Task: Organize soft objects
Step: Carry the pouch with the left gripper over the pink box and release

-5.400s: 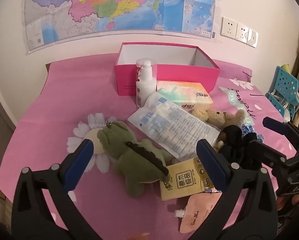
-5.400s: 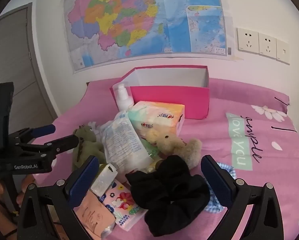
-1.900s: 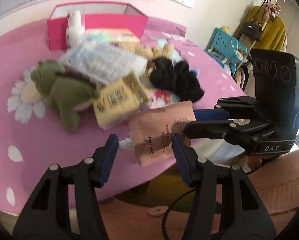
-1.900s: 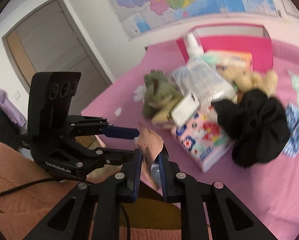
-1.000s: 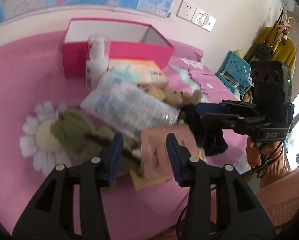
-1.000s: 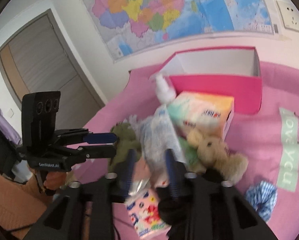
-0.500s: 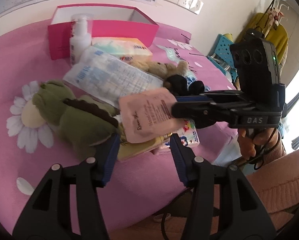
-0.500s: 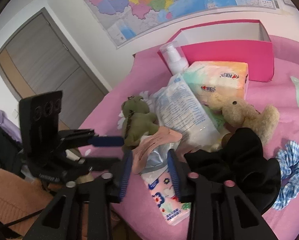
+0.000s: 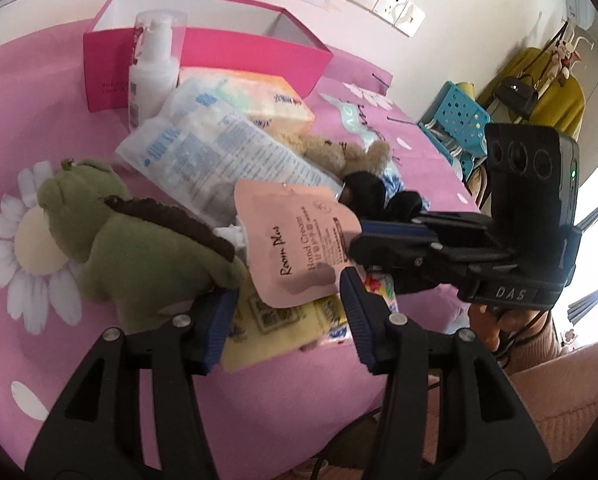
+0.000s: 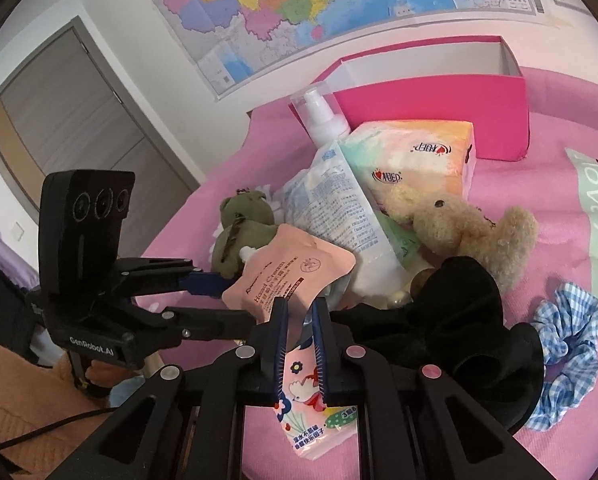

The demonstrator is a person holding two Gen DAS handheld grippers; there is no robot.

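A pink hand-cream pouch (image 9: pixel 295 248) (image 10: pixel 287 276) hangs over the pile on the pink bed. My right gripper (image 10: pixel 299 308) (image 9: pixel 357 236) is shut on its lower corner. My left gripper (image 9: pixel 285 292) (image 10: pixel 231 300) is open and its jaws are closing. The pouch's lower edge lies between them, and the pads stand clear of it. Under the pouch lie a green plush dinosaur (image 9: pixel 139 248), a beige teddy bear (image 10: pixel 459 224), a black scrunchie (image 10: pixel 459 312) and a blue checked scrunchie (image 10: pixel 567 344).
An open pink box (image 9: pixel 219 44) stands at the back with a white pump bottle (image 9: pixel 153 64) in front. A tissue pack (image 10: pixel 415 160), a white-blue packet (image 9: pixel 219 152), a yellow packet (image 9: pixel 275 320) and a floral tissue pack (image 10: pixel 311 412) lie in the pile. The bed's near edge runs just below both grippers.
The right jaws have narrowed from a wide gap to a pinch on the pouch's corner. The pouch has passed from the left jaws to the right and hangs lower, between the left fingers.
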